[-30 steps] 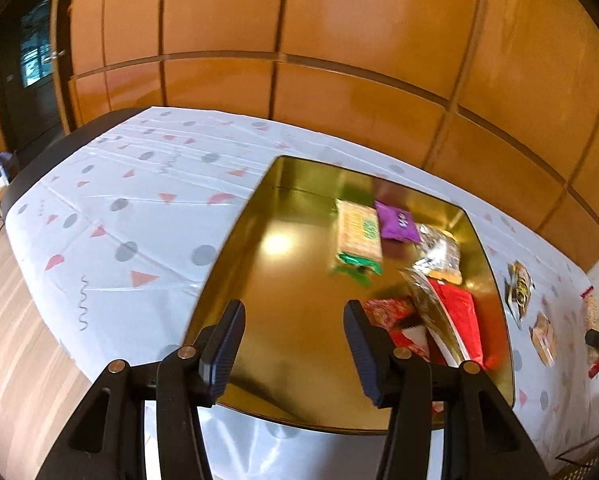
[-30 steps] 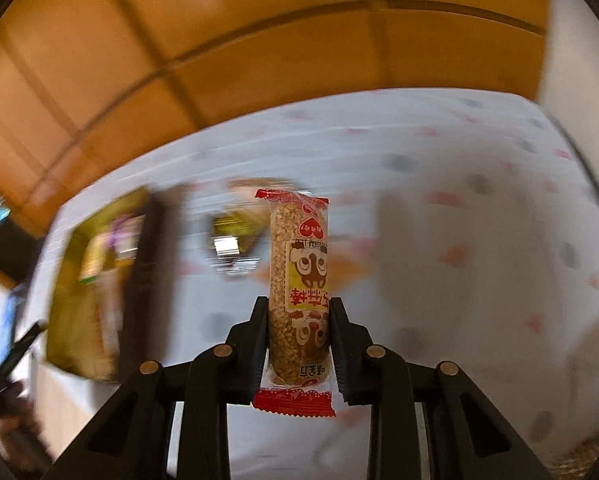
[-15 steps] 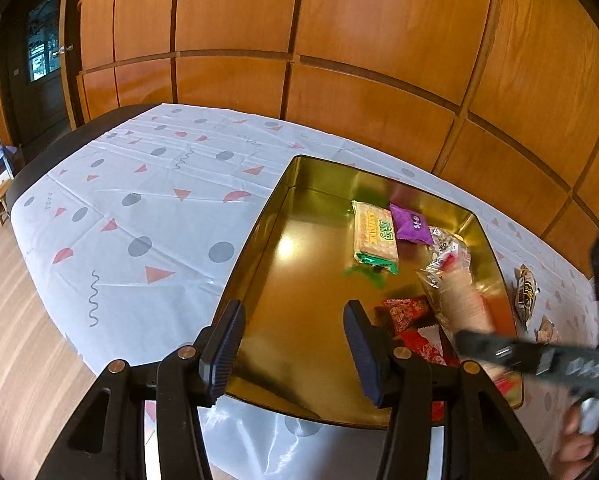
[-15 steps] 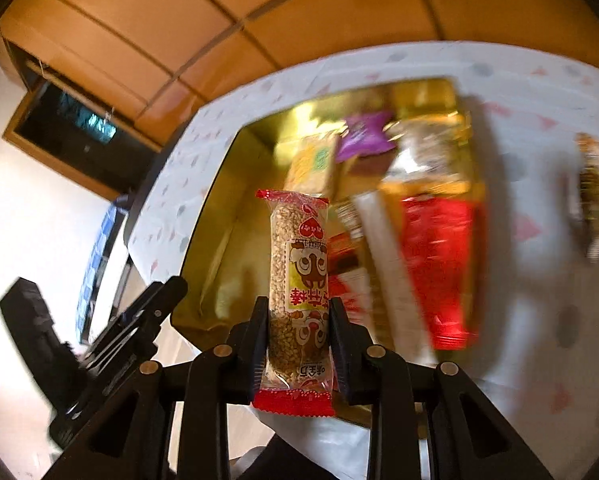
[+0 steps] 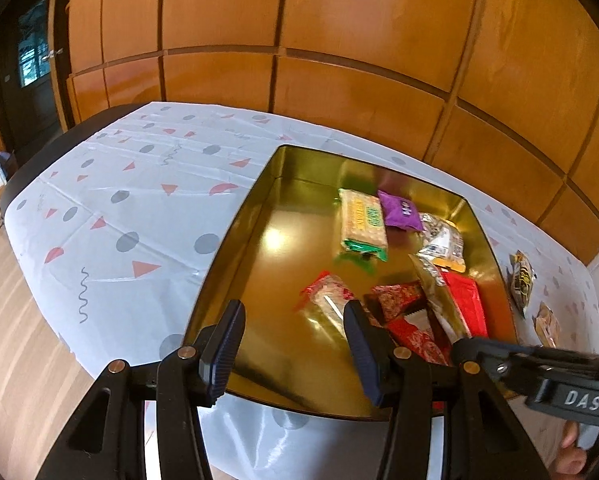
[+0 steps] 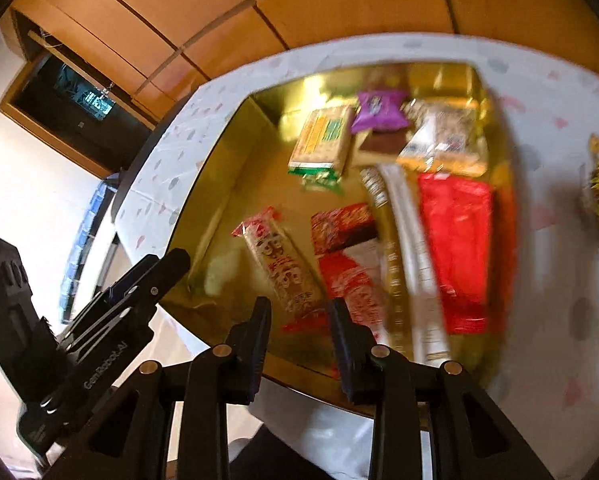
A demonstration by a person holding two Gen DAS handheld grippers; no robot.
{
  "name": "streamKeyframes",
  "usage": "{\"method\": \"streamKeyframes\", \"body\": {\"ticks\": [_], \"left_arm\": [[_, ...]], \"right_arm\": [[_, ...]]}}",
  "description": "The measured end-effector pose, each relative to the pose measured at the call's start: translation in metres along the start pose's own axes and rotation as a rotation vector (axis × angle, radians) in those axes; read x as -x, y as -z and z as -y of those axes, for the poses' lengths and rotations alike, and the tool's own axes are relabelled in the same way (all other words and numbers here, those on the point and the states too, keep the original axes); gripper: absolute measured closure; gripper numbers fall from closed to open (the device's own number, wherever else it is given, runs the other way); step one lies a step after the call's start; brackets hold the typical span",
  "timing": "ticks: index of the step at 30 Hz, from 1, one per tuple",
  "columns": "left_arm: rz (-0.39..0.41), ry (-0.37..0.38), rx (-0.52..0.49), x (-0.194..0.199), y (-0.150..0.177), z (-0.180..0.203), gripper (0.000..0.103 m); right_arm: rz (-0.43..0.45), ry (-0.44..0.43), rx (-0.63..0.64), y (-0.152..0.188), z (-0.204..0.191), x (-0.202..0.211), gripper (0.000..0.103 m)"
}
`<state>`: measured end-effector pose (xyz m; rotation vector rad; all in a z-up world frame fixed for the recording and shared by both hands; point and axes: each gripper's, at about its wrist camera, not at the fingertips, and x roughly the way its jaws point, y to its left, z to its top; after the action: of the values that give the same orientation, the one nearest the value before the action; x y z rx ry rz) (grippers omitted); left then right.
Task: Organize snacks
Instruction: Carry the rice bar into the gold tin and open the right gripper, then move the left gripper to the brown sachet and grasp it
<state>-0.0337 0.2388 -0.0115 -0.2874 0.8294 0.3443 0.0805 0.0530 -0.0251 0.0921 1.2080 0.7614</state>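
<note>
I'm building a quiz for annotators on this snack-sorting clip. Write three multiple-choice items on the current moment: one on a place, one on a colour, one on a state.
1. Where does the rice-puff bar lie?
A. in the gold tray
B. on the tablecloth
C. between the right jaws

2. What colour is the small packet next to the cracker pack?
A. blue
B. purple
C. white

3. How does the right gripper stand?
A. shut on a snack
B. shut on nothing
C. open, holding nothing

Answers:
1 A: the bar rests on the floor of the gold tray, ahead of the jaws.
2 B: the packet is plainly purple in both views.
3 C: a gap shows between the jaws and nothing sits in it.
</note>
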Motion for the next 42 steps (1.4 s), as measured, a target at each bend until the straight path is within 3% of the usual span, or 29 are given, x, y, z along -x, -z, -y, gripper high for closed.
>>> {"method": "streamKeyframes", "body": {"ticks": [5, 22, 37, 42], "left_arm": [[0.007, 0.015, -0.047, 0.006, 0.001, 0.016, 0.051], [-0.01, 0.065, -0.179, 0.012, 0.014, 0.066, 0.051], [-0.035, 0.085, -0.276, 0.012, 0.02, 0.105, 0.051], [-0.046, 0.086, -0.317, 0.01, 0.022, 0.119, 0.051]], "right_arm": [[0.067, 0.067, 0.023, 0.006, 0.008, 0.029, 0.062], [0.176, 0.218, -0.066, 0.027, 0.091, 0.107, 0.056], [0.245, 0.479, -0.126, 0.016, 0.187, 0.181, 0.047], [0.239, 0.615, -0.104, 0.012, 0.225, 0.194, 0.042]]}}
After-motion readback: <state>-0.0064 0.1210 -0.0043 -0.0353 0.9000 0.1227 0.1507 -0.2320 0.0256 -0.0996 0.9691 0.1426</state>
